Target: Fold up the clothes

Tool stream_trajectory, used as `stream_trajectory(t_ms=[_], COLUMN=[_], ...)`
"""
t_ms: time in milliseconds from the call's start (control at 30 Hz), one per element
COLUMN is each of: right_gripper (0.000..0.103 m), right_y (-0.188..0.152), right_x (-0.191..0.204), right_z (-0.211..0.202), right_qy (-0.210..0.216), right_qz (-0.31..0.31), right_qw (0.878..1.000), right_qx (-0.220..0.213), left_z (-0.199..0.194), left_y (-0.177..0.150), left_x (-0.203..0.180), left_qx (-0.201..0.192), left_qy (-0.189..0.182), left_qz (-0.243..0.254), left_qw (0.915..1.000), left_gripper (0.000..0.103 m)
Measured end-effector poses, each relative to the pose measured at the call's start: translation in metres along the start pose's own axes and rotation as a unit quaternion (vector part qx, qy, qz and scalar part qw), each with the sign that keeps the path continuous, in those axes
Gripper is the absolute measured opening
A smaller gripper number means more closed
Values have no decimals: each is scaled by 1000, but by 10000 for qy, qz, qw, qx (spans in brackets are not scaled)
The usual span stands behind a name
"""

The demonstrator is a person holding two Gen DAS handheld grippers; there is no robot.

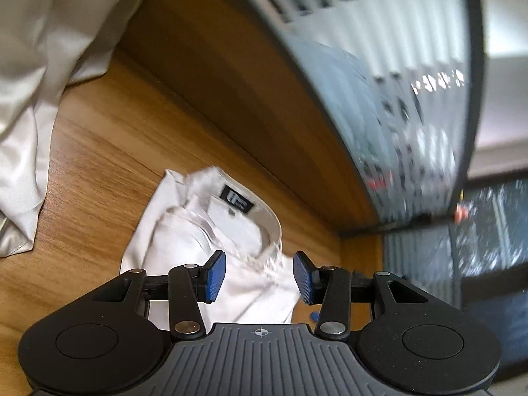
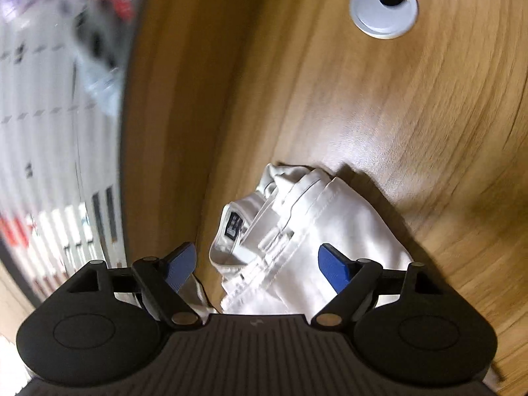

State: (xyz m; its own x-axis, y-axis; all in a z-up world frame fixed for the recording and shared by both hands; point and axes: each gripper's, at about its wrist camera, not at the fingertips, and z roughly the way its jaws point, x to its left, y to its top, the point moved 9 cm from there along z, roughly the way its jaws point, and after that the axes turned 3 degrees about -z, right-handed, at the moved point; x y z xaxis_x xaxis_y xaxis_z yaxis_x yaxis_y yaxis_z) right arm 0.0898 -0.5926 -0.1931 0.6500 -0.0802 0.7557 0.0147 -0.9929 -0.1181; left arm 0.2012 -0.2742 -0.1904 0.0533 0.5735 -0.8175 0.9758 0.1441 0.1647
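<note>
A folded white shirt [image 1: 211, 250] with a dark collar label lies on the wooden table [image 1: 109, 151], close to the table's far corner. My left gripper [image 1: 259, 277] hangs above the shirt's front with its blue pads apart and nothing pressed between them. In the right wrist view the same folded shirt [image 2: 316, 227] lies below my right gripper [image 2: 260, 265], whose blue pads stand wide apart over the cloth without touching it. A second, loose pale garment [image 1: 39, 76] is heaped at the left of the table.
A grey round cable grommet [image 2: 383, 6] is set into the table beyond the shirt. The table edge [image 1: 297, 178] runs close behind the shirt, with slatted blinds [image 1: 379, 49] and a window past it. A small blue bit [image 1: 314, 315] lies on the table by the shirt.
</note>
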Motion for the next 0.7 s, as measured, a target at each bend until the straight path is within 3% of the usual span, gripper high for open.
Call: stream_trajectory(t_ms=[200,400,533,700], right_gripper=[87,89,90,90], right_y=[-8,-34,-57,-84], right_x=[1,10,13,12], right_z=[-40,-67,-78,-89], right_qy=[-242,-540,-783,-1003], right_qz=[-1058,-2117,-2853,-3614], right_qw=[9941,9758,9551,9267], right_qx=[-29,-102,-165,-218], left_z=[-14,-29,-40,-57], left_y=[-33,-65,-82,-101], left_x=[-32,-52,-62,-76], left_qx=[52,-51,-233,-601], left_qy=[322,689,1007,1402], left_qz=[738,1406,1892,2642], left_qw=[9967,9877,9765,9523], left_gripper=[48,54,62,73])
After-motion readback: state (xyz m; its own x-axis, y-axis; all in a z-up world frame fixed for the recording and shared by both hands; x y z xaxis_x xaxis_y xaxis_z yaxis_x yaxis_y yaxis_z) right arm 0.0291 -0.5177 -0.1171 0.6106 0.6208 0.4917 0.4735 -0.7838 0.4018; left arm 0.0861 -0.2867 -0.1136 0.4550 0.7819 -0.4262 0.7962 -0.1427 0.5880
